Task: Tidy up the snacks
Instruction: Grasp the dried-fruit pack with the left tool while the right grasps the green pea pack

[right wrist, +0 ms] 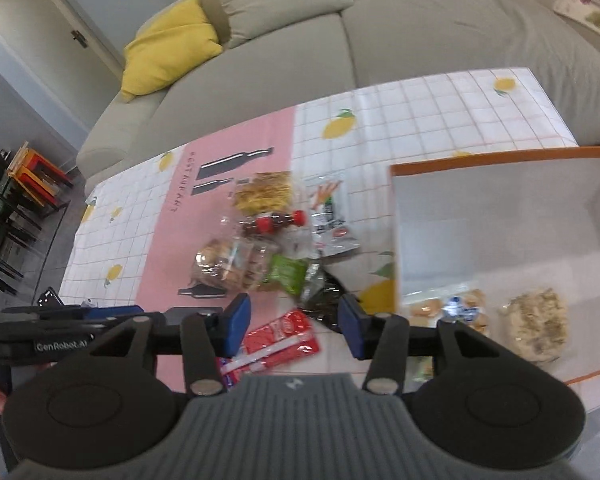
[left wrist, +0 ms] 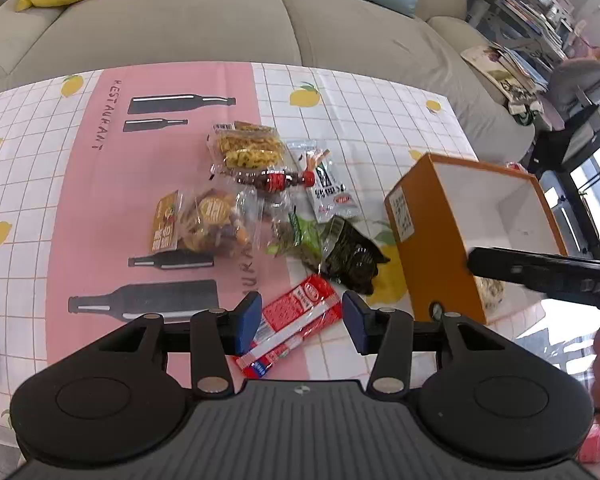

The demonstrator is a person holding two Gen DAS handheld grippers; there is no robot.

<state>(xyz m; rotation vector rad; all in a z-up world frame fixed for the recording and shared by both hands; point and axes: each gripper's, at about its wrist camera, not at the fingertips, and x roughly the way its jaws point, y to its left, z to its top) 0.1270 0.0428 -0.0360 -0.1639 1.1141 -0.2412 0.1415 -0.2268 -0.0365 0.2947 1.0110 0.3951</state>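
A grey sofa (left wrist: 180, 28) is seen behind the counter (left wrist: 40, 184) with its pink-and-white lemon-print cloth. The flat red plastic snack packet (left wrist: 296, 320) lies below the left gripper (left wrist: 300, 322), between parted, empty jaws. The right gripper (right wrist: 294, 326) is also parted and empty, beside the orange-walled cardboard box (right wrist: 500, 216) holding wrapped snacks.

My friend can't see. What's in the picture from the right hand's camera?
The right tongs are open above a red snack packet on a lemon-print tablecloth. Beside them, an orange box holds a few snacks, with more packets piled on the table.
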